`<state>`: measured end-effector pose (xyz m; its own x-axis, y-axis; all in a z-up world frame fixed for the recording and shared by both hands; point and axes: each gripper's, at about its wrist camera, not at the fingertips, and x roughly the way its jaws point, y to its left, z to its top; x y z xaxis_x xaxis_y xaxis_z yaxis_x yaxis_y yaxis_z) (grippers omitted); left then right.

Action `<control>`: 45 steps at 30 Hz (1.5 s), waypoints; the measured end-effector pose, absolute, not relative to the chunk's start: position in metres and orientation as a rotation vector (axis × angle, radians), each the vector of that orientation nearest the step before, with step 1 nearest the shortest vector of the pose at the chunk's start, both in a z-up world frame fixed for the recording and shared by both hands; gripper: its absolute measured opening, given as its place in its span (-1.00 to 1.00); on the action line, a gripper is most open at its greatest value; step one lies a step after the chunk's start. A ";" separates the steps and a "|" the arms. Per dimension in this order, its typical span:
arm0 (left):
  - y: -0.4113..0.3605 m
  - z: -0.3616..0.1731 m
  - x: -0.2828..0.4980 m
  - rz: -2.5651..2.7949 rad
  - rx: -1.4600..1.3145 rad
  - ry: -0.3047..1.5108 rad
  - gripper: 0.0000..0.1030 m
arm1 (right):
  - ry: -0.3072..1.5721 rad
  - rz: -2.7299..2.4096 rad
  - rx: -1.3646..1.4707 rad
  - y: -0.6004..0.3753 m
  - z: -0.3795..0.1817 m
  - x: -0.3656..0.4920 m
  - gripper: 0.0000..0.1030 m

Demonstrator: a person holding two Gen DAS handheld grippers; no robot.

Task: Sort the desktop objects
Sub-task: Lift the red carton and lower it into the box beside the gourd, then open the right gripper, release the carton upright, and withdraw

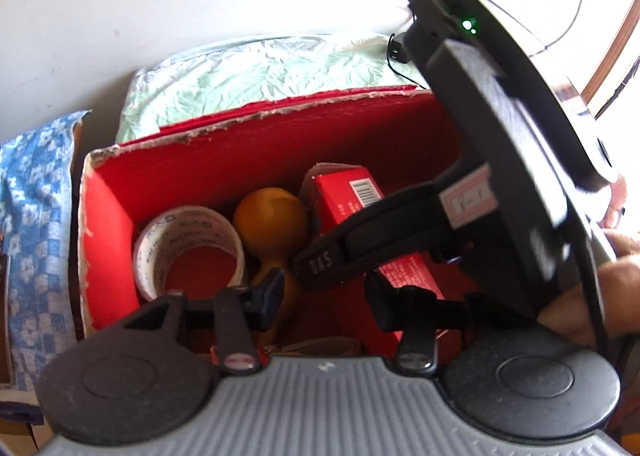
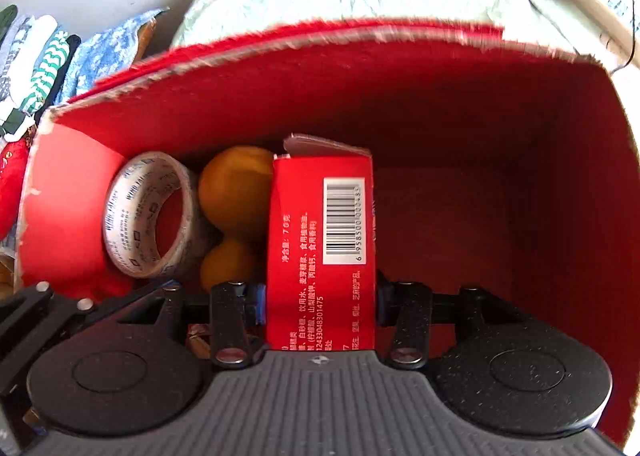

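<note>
1. Right gripper [image 2: 320, 296] clamped on red carton [image 2: 322, 240], barcode side up, low inside red cardboard box [image 2: 520, 104]; looks like placing, though lifting out fits too.
2. Carton sits just beside orange gourd-shaped toy [image 2: 234, 192] at 9 o'clock; tape roll [image 2: 150, 216] further at 9.
3. Free floor at 3 o'clock of carton; keep it flat, avoid shoving toy.
4. Left gripper [image 1: 320, 288] wide, empty, over box front edge; right tool crosses its view, so keep them apart.
</note>
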<state>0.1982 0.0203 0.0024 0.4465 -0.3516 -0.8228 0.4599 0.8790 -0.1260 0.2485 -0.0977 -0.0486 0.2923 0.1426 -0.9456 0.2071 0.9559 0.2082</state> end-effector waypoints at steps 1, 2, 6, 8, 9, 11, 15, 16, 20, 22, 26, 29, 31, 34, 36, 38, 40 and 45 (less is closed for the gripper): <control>0.021 0.002 0.198 -0.501 0.122 0.987 -0.03 | 1.283 -0.036 0.331 -0.099 -0.048 0.248 0.11; 0.022 0.002 0.198 -0.498 0.123 0.986 0.03 | 1.286 -0.028 0.345 -0.101 -0.047 0.248 0.23; 0.026 0.000 0.196 -0.486 0.125 0.982 0.07 | 1.272 0.013 0.304 -0.098 -0.041 0.245 0.32; 0.030 -0.001 0.198 -0.485 0.104 0.993 0.08 | 1.248 0.016 0.309 -0.102 -0.034 0.240 0.32; 0.032 -0.001 0.199 -0.484 0.093 0.999 0.08 | 1.236 0.018 0.312 -0.104 -0.030 0.238 0.33; 0.035 0.000 0.198 -0.479 0.088 0.996 0.08 | 1.208 0.018 0.293 -0.107 -0.022 0.231 0.36; 0.036 0.001 0.196 -0.467 0.088 0.988 0.08 | 1.154 0.032 0.306 -0.117 -0.007 0.214 0.36; 0.036 0.002 0.195 -0.464 0.094 0.982 0.08 | 1.139 0.039 0.321 -0.120 -0.004 0.210 0.36; 0.031 0.007 0.189 -0.459 0.113 0.970 0.09 | 1.092 0.063 0.381 -0.137 0.004 0.197 0.36; 0.030 0.011 0.185 -0.458 0.123 0.952 0.09 | 1.094 0.062 0.419 -0.147 0.003 0.195 0.36; 0.029 0.025 0.176 -0.494 0.111 0.908 0.09 | 1.100 0.061 0.516 -0.162 -0.003 0.188 0.35; 0.024 0.034 0.167 -0.553 0.120 0.870 0.08 | 1.131 0.106 0.607 -0.159 -0.016 0.198 0.35; 0.020 0.036 0.161 -0.587 0.135 0.854 0.08 | 1.148 0.129 0.640 -0.156 -0.021 0.206 0.29; 0.015 0.030 0.158 -0.616 0.172 0.866 0.08 | 1.148 0.133 0.647 -0.154 -0.022 0.210 0.38; 0.010 0.022 0.161 -0.605 0.200 0.900 0.08 | 1.148 0.136 0.651 -0.152 -0.022 0.213 0.38; 0.006 0.012 0.165 -0.608 0.202 0.938 0.08 | 1.148 0.139 0.655 -0.151 -0.022 0.215 0.38; 0.003 0.003 0.170 -0.593 0.202 0.967 0.17 | 1.148 0.142 0.659 -0.149 -0.022 0.218 0.38; 0.006 -0.002 0.177 -0.585 0.170 0.991 0.18 | 1.138 0.129 0.669 -0.155 -0.024 0.219 0.35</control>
<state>0.1766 0.0055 -0.0018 0.4094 -0.3864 -0.8265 0.5368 0.8345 -0.1243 0.2189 -0.1548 -0.0239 0.4349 0.4221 -0.7954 0.2337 0.8002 0.5524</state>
